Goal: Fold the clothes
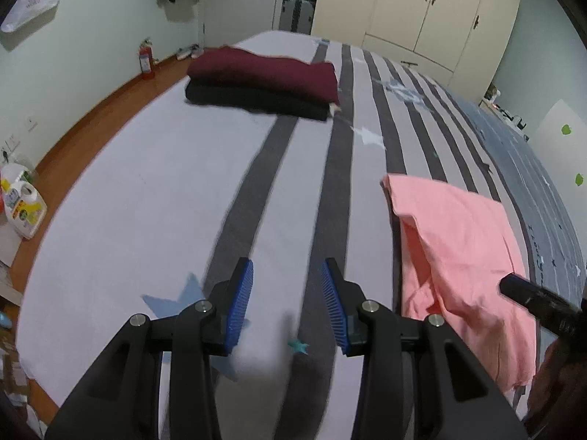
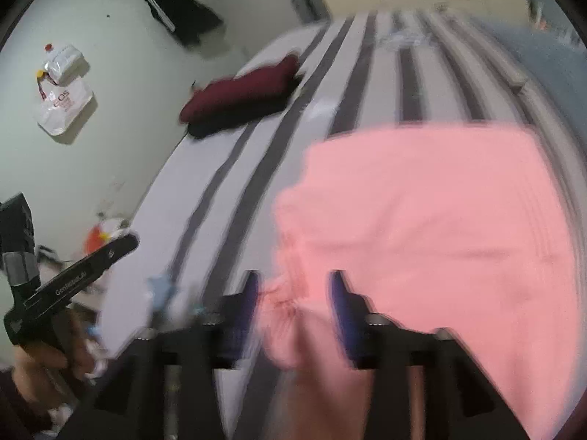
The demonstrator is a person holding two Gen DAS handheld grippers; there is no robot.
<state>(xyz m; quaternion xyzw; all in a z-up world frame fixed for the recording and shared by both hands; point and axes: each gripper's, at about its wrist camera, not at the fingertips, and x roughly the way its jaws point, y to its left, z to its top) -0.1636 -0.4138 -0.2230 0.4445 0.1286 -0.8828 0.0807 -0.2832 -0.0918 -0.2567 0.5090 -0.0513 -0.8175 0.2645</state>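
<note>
A pink garment (image 1: 458, 256) lies loosely on the striped bed (image 1: 146, 183), at the right of the left wrist view. My left gripper (image 1: 288, 267) hovers open over bare sheet to the left of it, with nothing between its blue pads (image 1: 242, 293). The right wrist view is blurred. In it the pink garment (image 2: 422, 220) fills the middle and right, and my right gripper (image 2: 293, 278) stands over its bunched near edge with the jaws apart, open. The right gripper's black body (image 1: 539, 300) shows at the right edge. A hand holds the left gripper (image 2: 73, 278) at the lower left.
A folded maroon garment (image 1: 264, 73) rests on a folded black one (image 1: 253, 102) at the bed's far left. Beyond stand a cream wardrobe (image 1: 422, 11) and a door. A fire extinguisher (image 1: 146, 59) and a detergent bottle (image 1: 24, 205) sit on the wooden floor at the left.
</note>
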